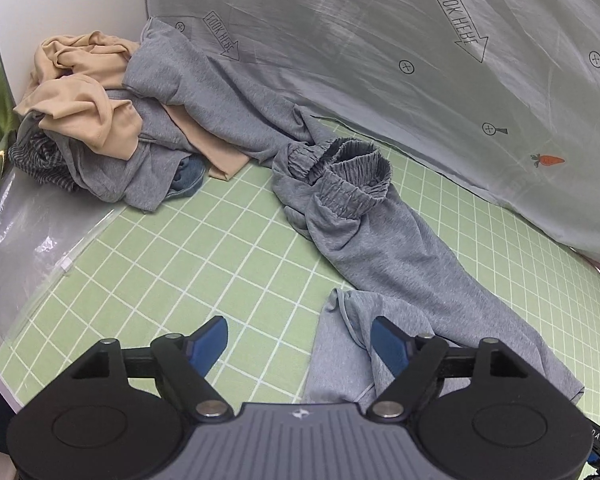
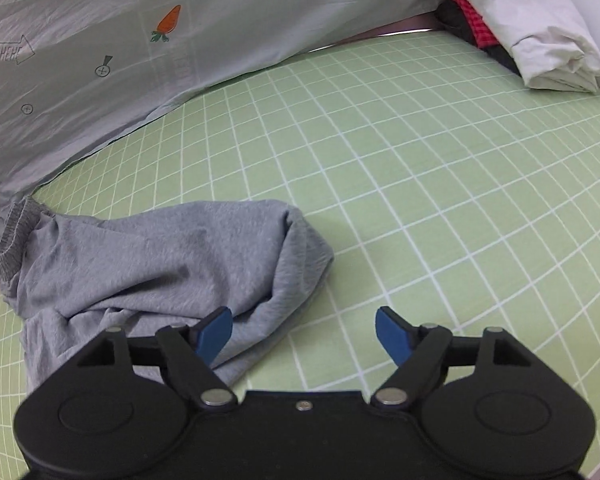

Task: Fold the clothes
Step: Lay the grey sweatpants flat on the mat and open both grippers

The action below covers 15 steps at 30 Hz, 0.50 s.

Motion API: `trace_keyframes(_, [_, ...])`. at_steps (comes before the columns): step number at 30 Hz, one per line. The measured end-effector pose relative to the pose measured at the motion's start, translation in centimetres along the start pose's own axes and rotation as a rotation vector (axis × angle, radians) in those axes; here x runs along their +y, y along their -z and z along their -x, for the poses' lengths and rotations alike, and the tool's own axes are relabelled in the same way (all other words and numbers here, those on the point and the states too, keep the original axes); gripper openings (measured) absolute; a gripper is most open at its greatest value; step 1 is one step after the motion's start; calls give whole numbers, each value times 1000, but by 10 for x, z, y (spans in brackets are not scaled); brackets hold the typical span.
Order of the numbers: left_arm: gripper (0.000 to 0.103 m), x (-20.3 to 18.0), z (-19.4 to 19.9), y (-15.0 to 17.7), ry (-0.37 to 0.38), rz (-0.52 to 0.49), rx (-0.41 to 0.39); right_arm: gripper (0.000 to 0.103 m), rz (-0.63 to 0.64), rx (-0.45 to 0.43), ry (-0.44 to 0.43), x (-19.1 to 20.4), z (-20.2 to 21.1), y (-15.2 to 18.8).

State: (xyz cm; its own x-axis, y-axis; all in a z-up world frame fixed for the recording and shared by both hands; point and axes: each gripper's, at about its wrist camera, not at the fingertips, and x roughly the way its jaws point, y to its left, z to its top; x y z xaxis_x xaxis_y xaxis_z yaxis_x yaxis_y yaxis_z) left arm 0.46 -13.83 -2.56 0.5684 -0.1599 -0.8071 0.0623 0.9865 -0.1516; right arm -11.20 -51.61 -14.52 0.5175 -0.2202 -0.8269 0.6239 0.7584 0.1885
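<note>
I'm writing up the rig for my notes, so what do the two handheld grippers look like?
Both grippers, the left gripper and the right gripper, have black linkage arms with silver pivot pins, round black discs at either side, and blue pads on the fingers. The left one's body is ribbed grey with a small white logo; the right one's is plain black.

My grey trousers point(image 1: 380, 248) look like soft matt knit; the green checked sheet point(image 2: 420, 160) smooth cloth; clear bag point(image 1: 32, 232) glossy plastic.

Home bedroom, green checked bedsheet point(image 2: 420, 160), carrot-print quilt point(image 1: 380, 60), heaped clothes point(image 1: 100, 128)
</note>
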Motion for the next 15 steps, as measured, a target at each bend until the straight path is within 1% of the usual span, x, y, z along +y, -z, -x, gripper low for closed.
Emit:
trace_keyframes(3, [85,1,-2,-4,-7,-27,-1,80,7,20,-37,12,-6,5])
trace_keyframes(6, [87,3,-5,-9,-16,-34,-2,80,35,44,-28,27,-17,8])
trace_keyframes(9, [87,5,-9,-14,-16,-28,-7,79,40,28,0,21,-20,0])
trace_keyframes(10, [87,4,-11,-16,-16,-22,-9,75,41,22,10,19,-21,-3])
trace_keyframes(11, [87,4,-13,-18,-16,-16,-10,68,43,16,19,17,-22,-6])
trace_keyframes(12, [87,3,-15,-20,-17,-10,-9,63,44,10,29,15,-23,-9])
trace_keyframes(13, [87,2,-19,-23,-17,-3,-6,51,45,5,39,13,-24,-11])
trace_keyframes(14, [87,0,-22,-25,-17,2,-2,33,47,-1,48,10,-25,-14])
trace_keyframes(15, [87,-2,-26,-26,-16,5,0,24,48,-7,58,8,-26,-17])
